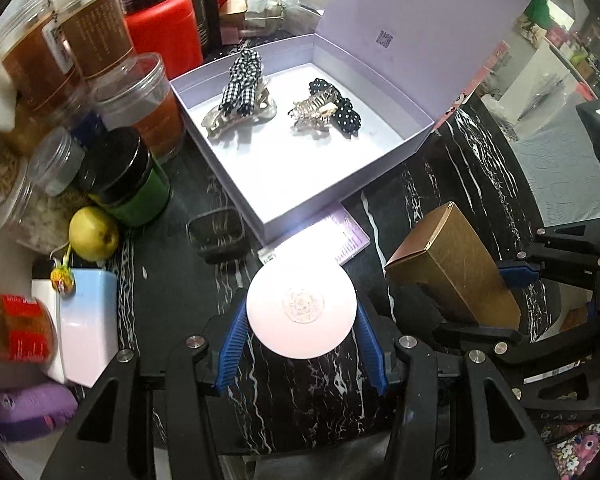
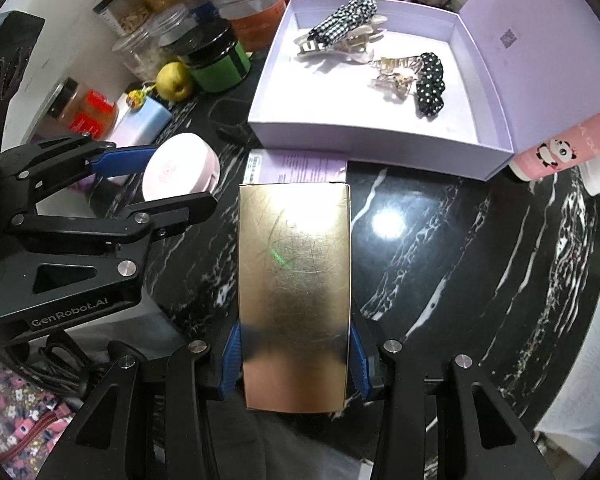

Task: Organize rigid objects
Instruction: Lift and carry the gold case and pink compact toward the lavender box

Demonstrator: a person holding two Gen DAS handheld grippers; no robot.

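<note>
My left gripper (image 1: pixel 302 314) is shut on a round pale-pink case (image 1: pixel 301 312), its blue pads pressing both sides above the black marble top. In the right wrist view that case (image 2: pixel 180 168) shows at the left in the left gripper (image 2: pixel 160 184). My right gripper (image 2: pixel 294 336) is shut on a long gold box (image 2: pixel 294 292), which also appears at the right of the left wrist view (image 1: pixel 456 268). Ahead lies an open lavender box (image 1: pixel 312 210) with its lid up. It holds a checked-bow hair clip (image 1: pixel 242 88) and a polka-dot hair clip (image 1: pixel 328 108).
Several jars crowd the left, among them a green-labelled jar (image 1: pixel 136 188), beside a yellow-green fruit (image 1: pixel 93 233) and a red container (image 1: pixel 164 36). A small black tray (image 1: pixel 217 234) and a lavender card (image 1: pixel 320 240) lie before the box. A pink panda tube (image 2: pixel 560 152) lies at the right.
</note>
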